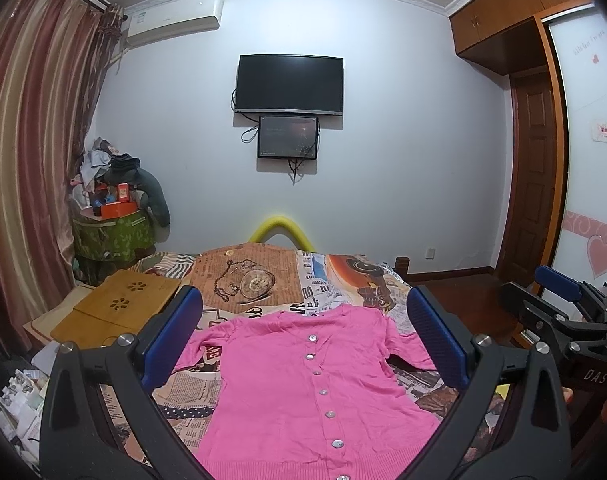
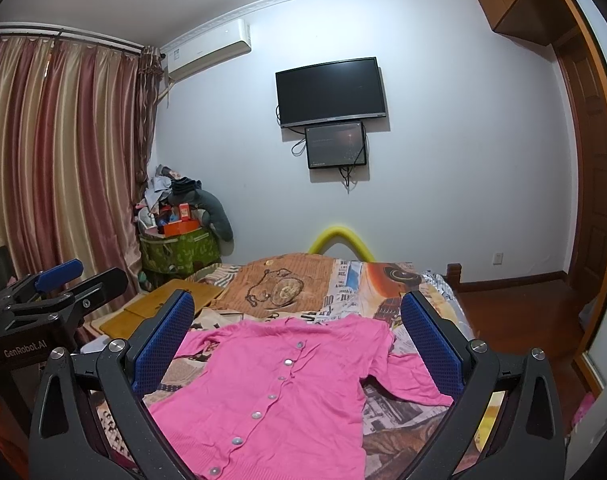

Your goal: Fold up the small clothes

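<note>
Evidently you hold both the left gripper and right gripper spread wide and empty above the flat pink buttoned knit cardigan on the newsprint-patterned bed, ready to pinch its sleeves.

The pink cardigan lies flat and buttoned on the patterned bedspread between the wide-apart blue fingers of the right gripper.

Cardigan lies on bed, board left.

Black grippers with silver screws, blue textured fingers, white lettering, perhaps "DAS".
</note>
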